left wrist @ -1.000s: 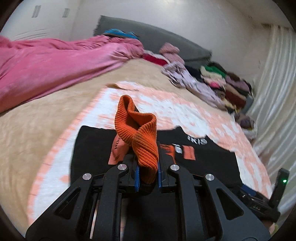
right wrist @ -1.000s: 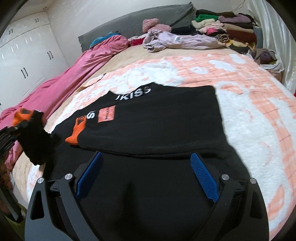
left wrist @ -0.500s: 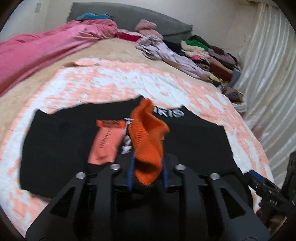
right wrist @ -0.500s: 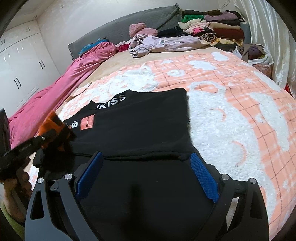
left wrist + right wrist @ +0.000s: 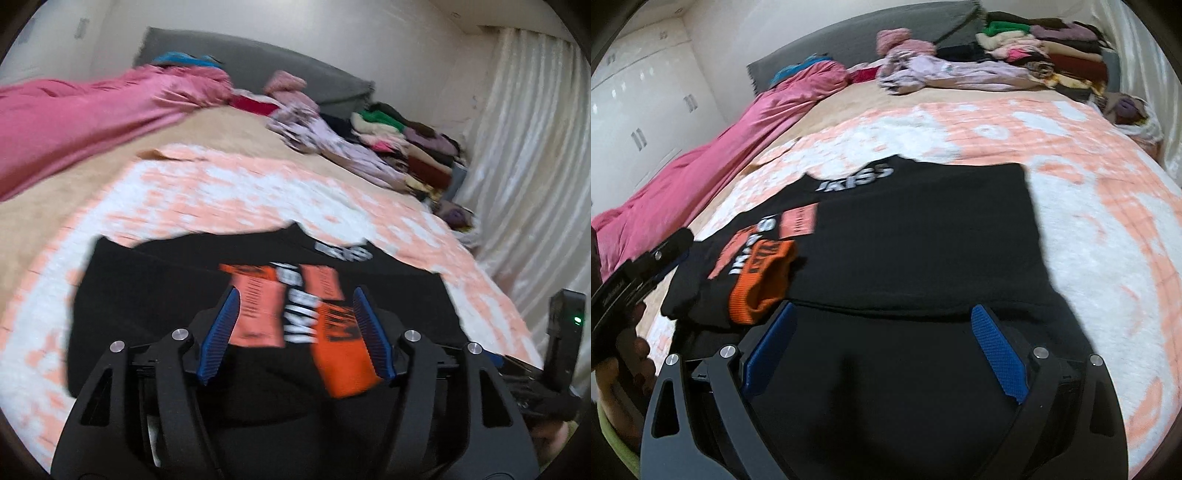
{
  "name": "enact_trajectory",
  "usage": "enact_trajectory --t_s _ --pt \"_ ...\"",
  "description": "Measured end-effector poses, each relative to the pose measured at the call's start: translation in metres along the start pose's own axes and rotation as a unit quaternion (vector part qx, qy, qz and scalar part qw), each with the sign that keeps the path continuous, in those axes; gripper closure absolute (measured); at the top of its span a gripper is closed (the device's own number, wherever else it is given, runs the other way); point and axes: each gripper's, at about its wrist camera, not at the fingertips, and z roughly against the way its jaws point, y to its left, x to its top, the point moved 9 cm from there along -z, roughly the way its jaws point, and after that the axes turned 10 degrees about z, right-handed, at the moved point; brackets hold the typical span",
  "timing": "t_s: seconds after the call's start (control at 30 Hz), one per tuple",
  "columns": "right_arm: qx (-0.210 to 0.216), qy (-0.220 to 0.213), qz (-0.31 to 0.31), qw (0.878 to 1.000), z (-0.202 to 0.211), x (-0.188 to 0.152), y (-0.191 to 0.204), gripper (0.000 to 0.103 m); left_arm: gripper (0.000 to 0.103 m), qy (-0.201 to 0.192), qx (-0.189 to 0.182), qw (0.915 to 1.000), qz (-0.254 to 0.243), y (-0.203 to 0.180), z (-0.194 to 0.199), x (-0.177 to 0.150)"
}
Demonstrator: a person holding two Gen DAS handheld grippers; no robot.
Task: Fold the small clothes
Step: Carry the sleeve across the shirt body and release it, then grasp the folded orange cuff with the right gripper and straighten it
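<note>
The black garment [image 5: 923, 236] is spread on the bed [image 5: 1108, 229] with its orange-cuffed sleeve [image 5: 761, 284] laid inward, released by the just-opened left tongs [image 5: 295, 332]; the right tongs [image 5: 882, 350] are held apart, further folds judged left

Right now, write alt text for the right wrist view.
A black top lies spread on a bed, its orange cuff folded onto it. The right gripper hovers open above its near edge; the left gripper shows at left.
</note>
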Motion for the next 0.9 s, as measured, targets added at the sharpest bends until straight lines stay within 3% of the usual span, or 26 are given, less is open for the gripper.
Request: enact_trajectory --t_s 0.17,0.3,0.5,0.6,0.67,0.77,0.9 --pt "0.046 0.007 0.020 0.999 -0.021 0.017 0.043 0.008 0.046 -0.017 0.068 0.9975 0.015 0.044 -0.001 0.012" --pt "0.059 0.016 0.044 0.997 -0.038 0.027 0.071 0.011 0.044 -0.004 0.089 0.9951 0.044 0.072 -0.001 0.012" --pt "0.062 0.039 0.049 0.996 -0.070 0.033 0.084 0.024 0.038 -0.026 0.108 0.9923 0.055 0.092 0.013 0.023" --pt "0.076 0.044 0.041 0.995 -0.081 0.034 0.086 0.035 0.038 -0.035 0.117 0.9904 0.064 0.102 0.020 0.029" --pt "0.091 0.039 0.042 0.994 -0.082 0.037 0.091 0.054 0.038 -0.036 0.118 0.9893 0.079 0.110 0.023 0.031" --pt "0.115 0.037 0.031 0.992 -0.085 0.039 0.097 0.072 0.038 -0.039 0.119 0.9869 0.102 0.122 0.026 0.034" --pt "0.129 0.025 0.032 0.991 -0.080 0.045 0.106 0.088 0.038 -0.047 0.122 0.9841 0.121 0.131 0.032 0.038"
